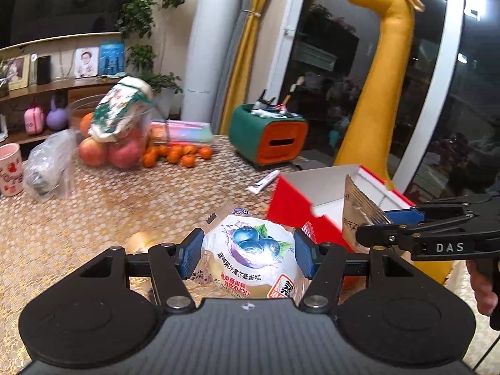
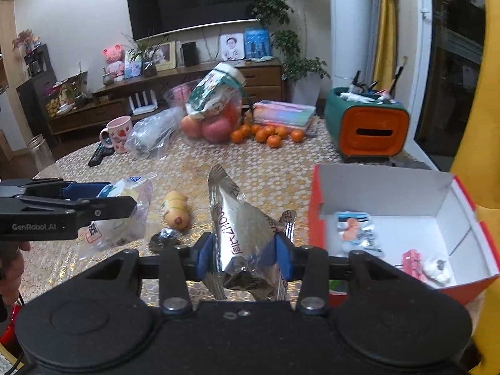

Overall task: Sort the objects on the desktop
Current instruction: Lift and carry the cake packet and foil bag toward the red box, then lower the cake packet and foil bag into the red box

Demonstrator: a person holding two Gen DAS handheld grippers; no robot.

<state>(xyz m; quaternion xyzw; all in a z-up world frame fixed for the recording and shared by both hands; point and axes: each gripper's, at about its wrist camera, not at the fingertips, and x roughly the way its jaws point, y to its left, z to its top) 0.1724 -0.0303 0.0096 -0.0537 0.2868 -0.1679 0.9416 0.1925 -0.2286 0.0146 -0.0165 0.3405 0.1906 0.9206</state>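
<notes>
The left gripper [image 1: 247, 253] has its jaws clamped on a blueberry cake packet [image 1: 250, 259], carried just left of the red box [image 2: 406, 215]. The right gripper [image 2: 245, 251] has its jaws pinched on a crumpled silver foil pouch [image 2: 242, 228], also just left of the box. Three small packets already lie inside the box. A yellow wrapped snack [image 2: 177, 208] and a dark wrapper [image 2: 162, 239] remain on the counter [image 2: 250, 156] left of it, so sorting looks about halfway.

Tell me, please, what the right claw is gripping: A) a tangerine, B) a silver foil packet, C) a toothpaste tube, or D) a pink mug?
B: the right claw is shut on the silver foil packet, its blue pads pressing both sides.
</notes>
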